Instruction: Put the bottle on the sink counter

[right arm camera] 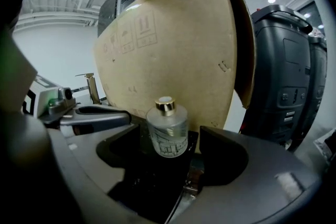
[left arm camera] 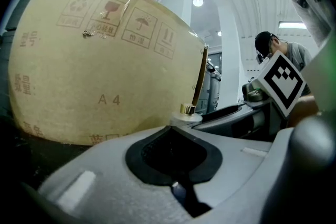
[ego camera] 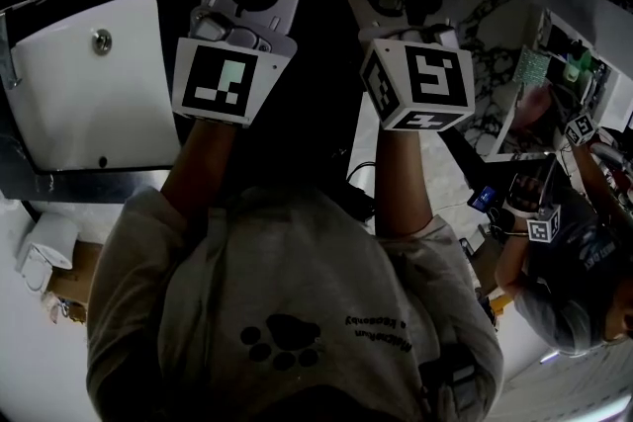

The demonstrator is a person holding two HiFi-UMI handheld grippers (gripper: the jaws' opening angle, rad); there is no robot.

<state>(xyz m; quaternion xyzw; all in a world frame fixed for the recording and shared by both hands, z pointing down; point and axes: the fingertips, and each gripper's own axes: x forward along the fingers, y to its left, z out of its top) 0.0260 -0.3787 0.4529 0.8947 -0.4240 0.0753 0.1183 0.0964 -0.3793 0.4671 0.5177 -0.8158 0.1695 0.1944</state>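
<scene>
So the small frosted glass bottle with a gold cap (right arm camera: 167, 131) is standing on a dark tabletop (right arm camera: 152, 186), just in front of a tan cardboard box (right arm camera: 173, 44). The right claw (right arm camera: 166, 140) is spread wide around it, not touching. The left claw (left arm camera: 176, 131) is clenched on nothing.

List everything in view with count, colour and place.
frosted glass bottle with gold cap: one, whitish, upright between the right jaws, untouched.
large cardboard box: one, tan, behind bottle.
rectangular sink basin: one, white, head view's left.
tall plastic bins: two, dark grey, right of box.
other person: one, grey top, background.
grey sweatshirt: one, wearer's torso.
left hand-held gripper: one, grey, jaws together, empty.
right hand-held gripper: one, grey, jaws apart.
</scene>
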